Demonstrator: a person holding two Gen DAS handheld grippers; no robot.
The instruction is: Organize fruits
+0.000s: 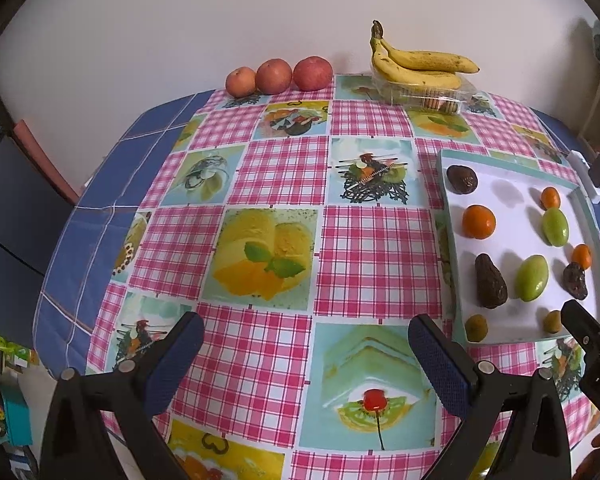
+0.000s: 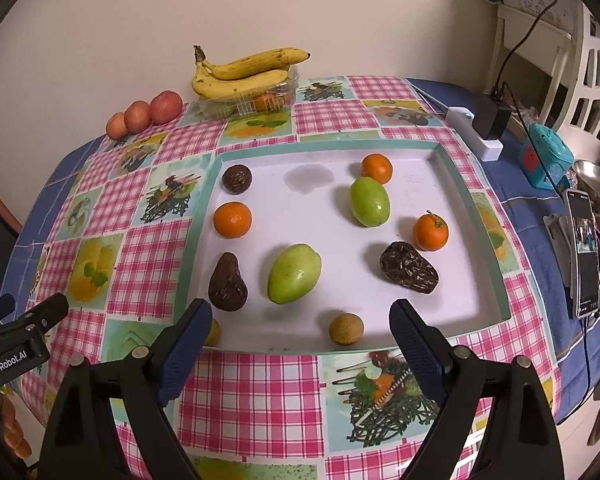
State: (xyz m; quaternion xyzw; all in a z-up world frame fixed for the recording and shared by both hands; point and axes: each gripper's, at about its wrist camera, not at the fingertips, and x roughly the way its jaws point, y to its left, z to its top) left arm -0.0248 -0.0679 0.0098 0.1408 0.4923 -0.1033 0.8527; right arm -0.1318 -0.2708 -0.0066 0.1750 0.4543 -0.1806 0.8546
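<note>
Ten small fruits lie scattered in the tray [image 2: 474,204]; both claws, left claw [image 1: 306,354] and right claw [image 2: 300,336], hang open and empty near its front edge. Wrinkled dark fruit [image 2: 409,267] looks soft; round oranges [image 2: 232,220] may roll, so grip across their middles gently.

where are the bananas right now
The bananas sit on a clear plastic box at the table's far edge by the wall, right of the three apples, beyond the white tray.
</note>
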